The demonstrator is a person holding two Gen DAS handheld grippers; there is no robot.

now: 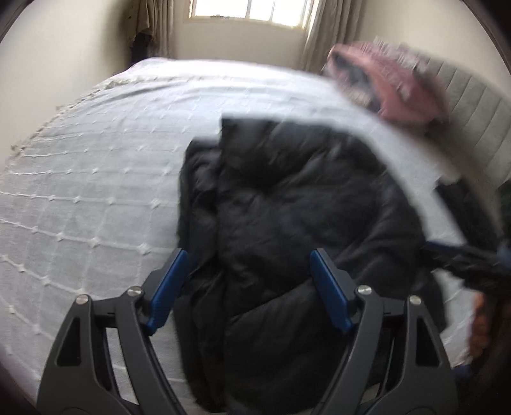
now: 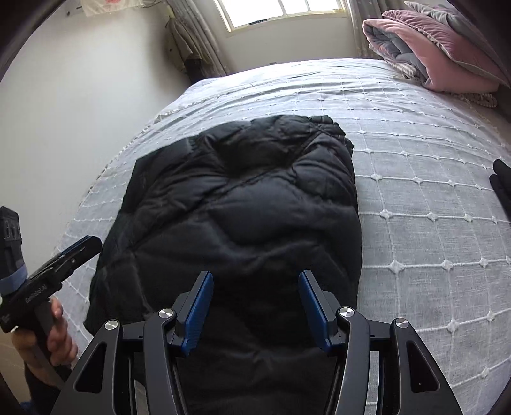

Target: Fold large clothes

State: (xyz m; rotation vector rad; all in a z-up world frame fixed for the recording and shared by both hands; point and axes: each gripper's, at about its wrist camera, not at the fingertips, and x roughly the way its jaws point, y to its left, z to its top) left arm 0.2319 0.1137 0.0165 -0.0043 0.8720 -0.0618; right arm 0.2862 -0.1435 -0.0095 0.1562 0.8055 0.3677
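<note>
You're in a bedroom: bed [image 2: 415, 178] with a pale grey coverlet stitched in a white grid, filling most of both views. Window [image 2: 281, 12] behind the far side, daylight coming in bright, curtains [image 2: 198, 48] either side. Plain off-white walls [image 2: 80, 95]. Folded pink-and-grey quilt [image 2: 447, 54] at the bed's far right corner, against a grey ribbed headboard [image 1: 472, 111].

Black tool [image 2: 255, 306] frames, blue pads [image 2: 198, 313], silver screws.

Bed [image 2: 415, 198] with black jacket [image 2: 242, 204], quilt [image 2: 440, 51]
</note>
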